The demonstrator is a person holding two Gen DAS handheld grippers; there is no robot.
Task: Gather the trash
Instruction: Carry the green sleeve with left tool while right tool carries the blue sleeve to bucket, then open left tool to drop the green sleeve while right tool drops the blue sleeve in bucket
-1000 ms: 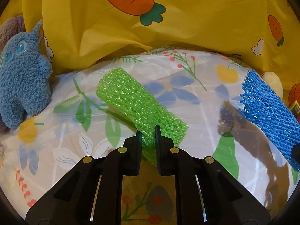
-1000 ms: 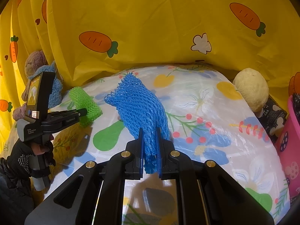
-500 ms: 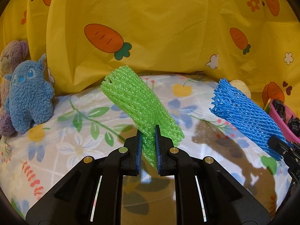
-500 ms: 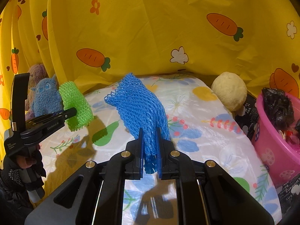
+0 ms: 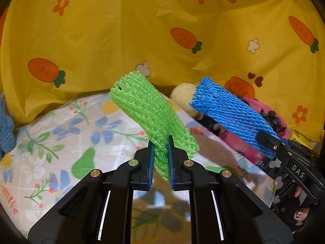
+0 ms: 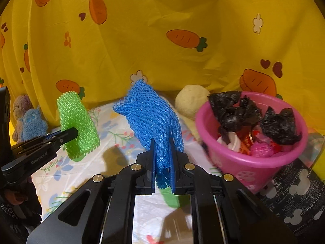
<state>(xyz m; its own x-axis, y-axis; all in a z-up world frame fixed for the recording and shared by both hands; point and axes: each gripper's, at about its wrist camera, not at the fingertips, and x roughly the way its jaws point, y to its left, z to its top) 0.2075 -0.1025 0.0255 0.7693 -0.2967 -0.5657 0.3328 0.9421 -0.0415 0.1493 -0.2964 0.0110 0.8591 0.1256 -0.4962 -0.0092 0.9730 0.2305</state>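
A green foam net sleeve (image 5: pixel 148 113) is pinched in my left gripper (image 5: pixel 160 142), which is shut on its lower end and holds it in the air above the flowered table cover. A blue foam net sleeve (image 6: pixel 150 118) is clamped the same way in my right gripper (image 6: pixel 162 144). In the right wrist view the green foam net sleeve (image 6: pixel 78 126) hangs at the left. In the left wrist view the blue foam net sleeve (image 5: pixel 229 111) hangs at the right. A pink bucket (image 6: pixel 249 162) with black bags and wrappers inside stands to the right of the blue sleeve.
A yellow carrot-print curtain (image 6: pixel 162 40) closes off the back. A cream plush ball (image 6: pixel 191 99) lies behind the bucket. Blue and purple plush toys (image 6: pixel 30 120) sit at the far left. A black printed cloth (image 6: pixel 294 199) lies under the bucket.
Both grippers have lifted their sleeves off the table cover and swung to the right. The pink bucket has come into full view at the right; the plush toys have slid to the left edge.
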